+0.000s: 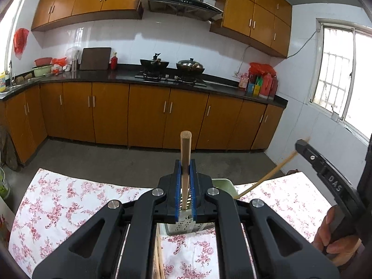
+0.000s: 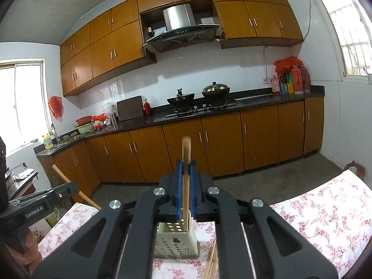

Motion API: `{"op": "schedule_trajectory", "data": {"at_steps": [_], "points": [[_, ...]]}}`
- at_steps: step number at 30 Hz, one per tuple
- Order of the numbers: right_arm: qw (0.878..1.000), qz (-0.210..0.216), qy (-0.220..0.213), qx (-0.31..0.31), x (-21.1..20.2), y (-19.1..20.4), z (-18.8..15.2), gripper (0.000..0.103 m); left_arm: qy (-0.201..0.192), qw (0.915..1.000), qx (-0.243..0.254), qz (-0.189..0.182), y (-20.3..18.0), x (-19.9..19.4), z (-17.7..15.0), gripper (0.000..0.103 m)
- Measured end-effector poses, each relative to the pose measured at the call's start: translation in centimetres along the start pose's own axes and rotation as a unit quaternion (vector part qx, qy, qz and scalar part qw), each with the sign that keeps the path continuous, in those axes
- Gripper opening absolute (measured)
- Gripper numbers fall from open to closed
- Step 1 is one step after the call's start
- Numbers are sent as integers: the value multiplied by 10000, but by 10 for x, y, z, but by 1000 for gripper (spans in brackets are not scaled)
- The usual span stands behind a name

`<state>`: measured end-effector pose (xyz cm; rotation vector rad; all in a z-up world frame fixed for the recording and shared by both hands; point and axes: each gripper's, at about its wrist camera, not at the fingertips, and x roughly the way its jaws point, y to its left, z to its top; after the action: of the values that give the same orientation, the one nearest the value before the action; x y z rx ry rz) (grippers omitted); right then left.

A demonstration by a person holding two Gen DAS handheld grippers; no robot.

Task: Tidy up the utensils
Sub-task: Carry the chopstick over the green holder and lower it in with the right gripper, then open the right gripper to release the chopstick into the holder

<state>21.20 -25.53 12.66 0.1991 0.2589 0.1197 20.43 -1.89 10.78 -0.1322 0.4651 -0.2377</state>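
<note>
While the left wrist view looks along the left gripper (image 1: 185,166), its two blue ribbed pads are clamped on one round wooden stick (image 1: 185,153), which stands nearly upright between them, rounded top above the fingertips, lower end going down toward the perforated holder (image 1: 186,229) just below the jaws. The holder is pale plastic, boxy, with rows of round holes; it sits on a table under a white cloth with pink flowers (image 1: 69,200). A pale green rim (image 1: 224,184) shows behind the gripper body; can't tell what it belongs to. More loose thin wooden sticks (image 1: 158,255) lie on the cloth under the gripper; exact count unclear. At right, the right gripper (image 1: 300,146), held by a hand (image 1: 330,239), has a second stick running down-left from its tip. In the right wrist view, the right gripper (image 2: 185,166) is closed on one flatter, light wooden stick (image 2: 186,162), upright, lower end inside the holder (image 2: 176,241). One holder, square, with holes on the walls. About three loose sticks (image 2: 212,262) lie just right of it on the cloth (image 2: 325,216). At left, the left gripper (image 2: 69,189) grips its round stick (image 2: 62,174), which is tilted.
</note>
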Motion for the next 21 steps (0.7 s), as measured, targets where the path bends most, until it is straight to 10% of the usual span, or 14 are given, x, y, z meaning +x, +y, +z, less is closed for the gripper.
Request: {"op": "schedule_trajectory", "data": {"at_steps": [12,21], "points": [[9983,-485,-119,310,-54,-42,-16,30,-408,9987,-296,88,16,-37,5,33],[9840,-908,1436,541,-36,-84,-116,30,-221,9975,-108,655,43,-50,-38,35]]}}
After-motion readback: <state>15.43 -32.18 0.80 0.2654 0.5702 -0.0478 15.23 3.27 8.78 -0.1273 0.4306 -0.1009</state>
